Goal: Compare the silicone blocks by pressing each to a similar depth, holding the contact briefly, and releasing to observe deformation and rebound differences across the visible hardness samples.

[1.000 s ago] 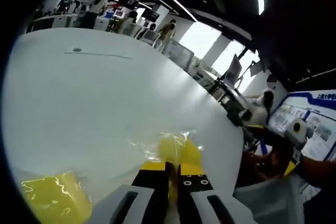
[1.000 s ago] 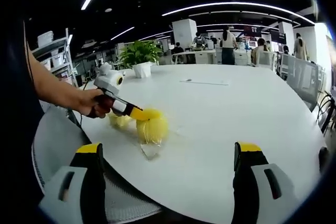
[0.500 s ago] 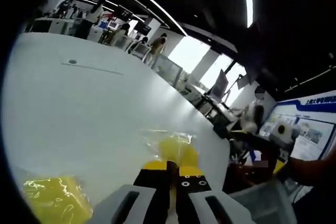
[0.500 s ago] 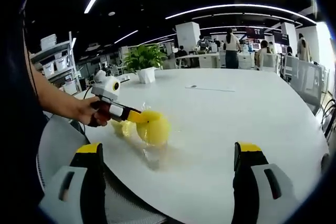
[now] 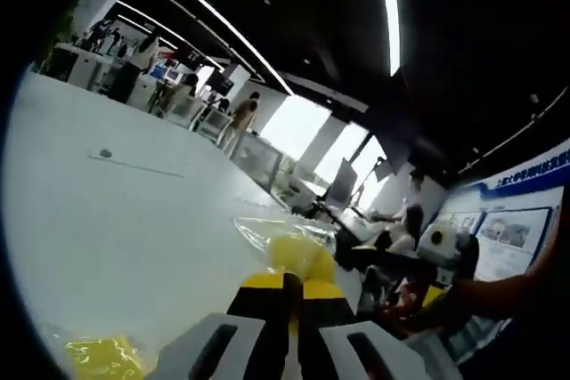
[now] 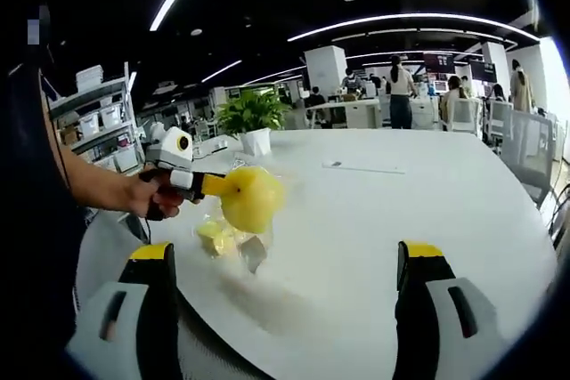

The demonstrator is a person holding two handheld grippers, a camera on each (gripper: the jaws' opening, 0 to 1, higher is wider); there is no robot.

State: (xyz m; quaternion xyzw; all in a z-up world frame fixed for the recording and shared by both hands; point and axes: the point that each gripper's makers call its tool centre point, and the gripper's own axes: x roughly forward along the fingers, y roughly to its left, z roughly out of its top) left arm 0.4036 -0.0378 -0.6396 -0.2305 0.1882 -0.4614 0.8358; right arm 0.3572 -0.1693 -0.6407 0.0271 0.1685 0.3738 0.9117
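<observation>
My left gripper [image 5: 289, 284] is shut on a yellow silicone block [image 5: 301, 254] wrapped in clear plastic film. In the right gripper view a hand holds that left gripper [image 6: 214, 185], and the yellow block [image 6: 250, 198] hangs in the air above the white table [image 6: 401, 211]. A second yellow block [image 6: 218, 236], also in clear film, lies on the table just beneath it; it also shows low in the left gripper view as the second block [image 5: 102, 358]. My right gripper [image 6: 287, 254] stands open near the table's edge, jaws wide apart with nothing between them.
A potted green plant [image 6: 252, 117] in a white pot stands on the table behind the blocks. Shelving with boxes [image 6: 93, 104] is at the left. Desks and several people fill the far office. A small dark mark [image 5: 105, 154] sits on the table top.
The left gripper has lifted the wrapped yellow block from the table into the air. The second block stayed on the table. The right gripper's jaws kept their spread.
</observation>
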